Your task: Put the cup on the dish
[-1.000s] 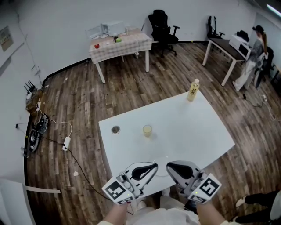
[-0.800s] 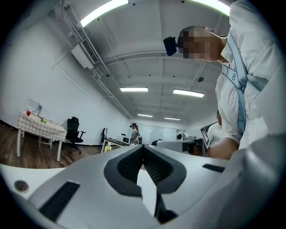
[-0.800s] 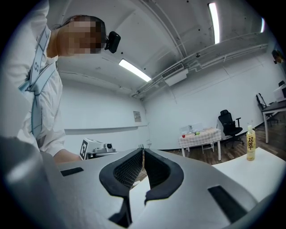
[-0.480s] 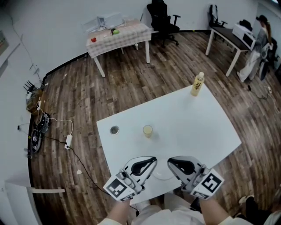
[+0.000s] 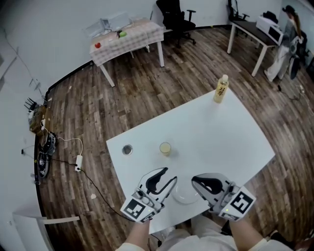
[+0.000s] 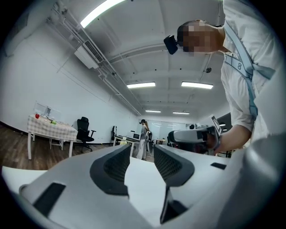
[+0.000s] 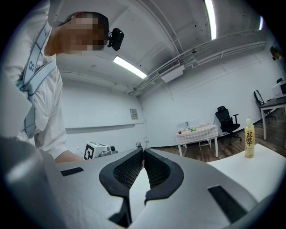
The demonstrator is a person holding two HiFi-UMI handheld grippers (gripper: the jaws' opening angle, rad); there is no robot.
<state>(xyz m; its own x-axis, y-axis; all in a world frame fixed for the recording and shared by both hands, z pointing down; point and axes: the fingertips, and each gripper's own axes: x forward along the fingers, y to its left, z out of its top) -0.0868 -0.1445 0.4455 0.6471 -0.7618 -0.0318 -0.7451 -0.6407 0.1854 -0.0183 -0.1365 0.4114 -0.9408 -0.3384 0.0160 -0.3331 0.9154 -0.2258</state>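
The cup [image 5: 165,147], holding a pale yellow fill, stands upright on the white table [image 5: 230,142], in from the left edge and well apart from both pairs of jaws, neither of which touches it. The left gripper [image 5: 166,177] sits low over the near edge with its jaws partly apart, having just been opening, and only bare table shows between them in the left gripper view [image 6: 142,150]. The right gripper [image 5: 194,181] is beside it, jaws closed tip to tip on nothing [image 7: 143,152]. The clear dish [image 5: 185,195] lies flat at the near edge between the two grippers. A small dark round thing [image 5: 127,149] sits left of the cup. At the far corner stands a bottle [image 5: 221,89] with a yellow label bearing dark characters too small to read for sure. The floor is dark wood planks [image 5: 147,93]; a checked-cloth table [image 5: 128,39], a black office chair [image 5: 171,12] and a person [image 5: 289,29] are by the far wall.
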